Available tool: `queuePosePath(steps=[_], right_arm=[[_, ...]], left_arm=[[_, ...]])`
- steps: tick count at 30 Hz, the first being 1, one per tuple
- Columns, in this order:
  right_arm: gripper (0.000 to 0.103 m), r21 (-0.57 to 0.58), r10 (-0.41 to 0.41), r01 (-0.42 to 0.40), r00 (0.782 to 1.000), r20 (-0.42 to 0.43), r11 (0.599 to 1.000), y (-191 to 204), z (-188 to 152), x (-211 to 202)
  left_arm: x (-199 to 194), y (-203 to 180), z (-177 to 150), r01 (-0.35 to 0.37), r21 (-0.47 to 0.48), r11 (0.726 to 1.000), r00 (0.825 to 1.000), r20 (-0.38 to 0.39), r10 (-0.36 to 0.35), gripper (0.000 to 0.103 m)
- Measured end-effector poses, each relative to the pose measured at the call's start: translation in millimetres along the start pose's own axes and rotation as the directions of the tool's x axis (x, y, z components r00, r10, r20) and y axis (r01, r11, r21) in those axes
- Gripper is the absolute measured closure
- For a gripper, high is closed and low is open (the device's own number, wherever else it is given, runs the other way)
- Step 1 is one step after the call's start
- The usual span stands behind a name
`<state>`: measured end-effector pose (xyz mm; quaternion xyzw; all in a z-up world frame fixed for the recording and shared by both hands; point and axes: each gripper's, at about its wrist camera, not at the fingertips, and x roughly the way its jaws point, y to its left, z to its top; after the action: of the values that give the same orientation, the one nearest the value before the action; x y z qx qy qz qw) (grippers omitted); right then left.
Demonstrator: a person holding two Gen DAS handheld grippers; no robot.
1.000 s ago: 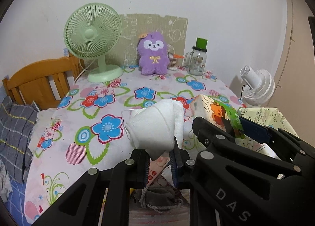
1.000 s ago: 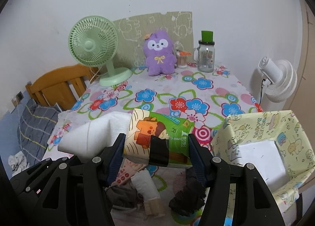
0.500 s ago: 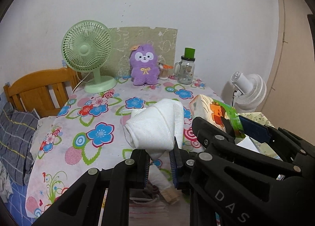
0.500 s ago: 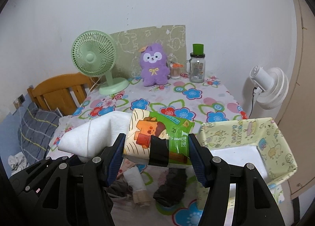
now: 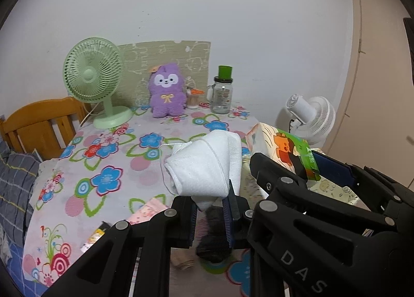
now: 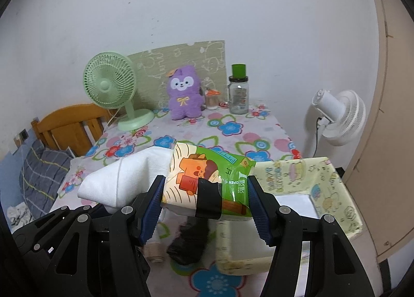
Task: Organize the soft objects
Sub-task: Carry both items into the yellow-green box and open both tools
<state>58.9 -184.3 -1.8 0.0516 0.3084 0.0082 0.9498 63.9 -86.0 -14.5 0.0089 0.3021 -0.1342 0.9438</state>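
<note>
White rolled towel [image 5: 204, 167] sits pinched in our left gripper [image 5: 209, 215], jaws squeezed nearly together on its lower tail so the roll sticks up and forward at about 12 o'clock from the fingertips. Our right gripper [image 6: 205, 209] clamps the tissue pack [image 6: 207, 180] across its width, jaws spread about halfway, pads pressing both ends. We judge both soft things are lifted off the floral tablecloth [image 5: 108, 157] together so they can go into the yellow fabric bin [image 6: 333, 188], which stands at 3 o'clock from the pack, just beside it, open side up. Dark socks [image 6: 190, 242] and a beige rolled item [image 6: 155, 253] lie on the cloth below the pack at 6 o'clock, not yet sorted. Purple plush [image 6: 184, 91] stands at the far edge at 12 o'clock, between green fan [image 6: 110, 85] and glass jar [image 6: 238, 95], well apart from both grippers.
</note>
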Motion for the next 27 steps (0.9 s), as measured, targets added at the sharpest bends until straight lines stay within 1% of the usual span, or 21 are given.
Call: queuePosePath(steps=[13, 18, 23, 26, 27], right_arm=[[0.038, 0.035, -0.054, 0.054, 0.999, -0.001, 0.998, -59, -1, 3], [0.038, 0.052, -0.083, 0.083, 0.997, -0.011, 0.995, -78, -3, 8], [0.038, 0.065, -0.108, 0.11, 0.993, -0.039, 0.992, -96, -5, 20], [0.038, 0.07, -0.116, 0.12, 0.992, -0.057, 0.99, -104, -7, 28], [0.038, 0.072, -0.119, 0.124, 0.991, -0.065, 0.99, -106, -8, 31]], left_arm=[[23, -53, 4, 0.05, 0.057, 0.997, 0.999, -0.024, -0.049, 0.086], [36, -72, 5, 0.071, 0.082, 0.994, 0.997, -0.048, -0.067, 0.086], [52, -85, 4, 0.088, 0.092, 0.992, 0.993, -0.081, -0.081, 0.085], [63, -90, 3, 0.092, 0.094, 0.991, 0.991, -0.104, -0.083, 0.08], [66, -91, 2, 0.09, 0.096, 0.991, 0.991, -0.112, -0.079, 0.075]])
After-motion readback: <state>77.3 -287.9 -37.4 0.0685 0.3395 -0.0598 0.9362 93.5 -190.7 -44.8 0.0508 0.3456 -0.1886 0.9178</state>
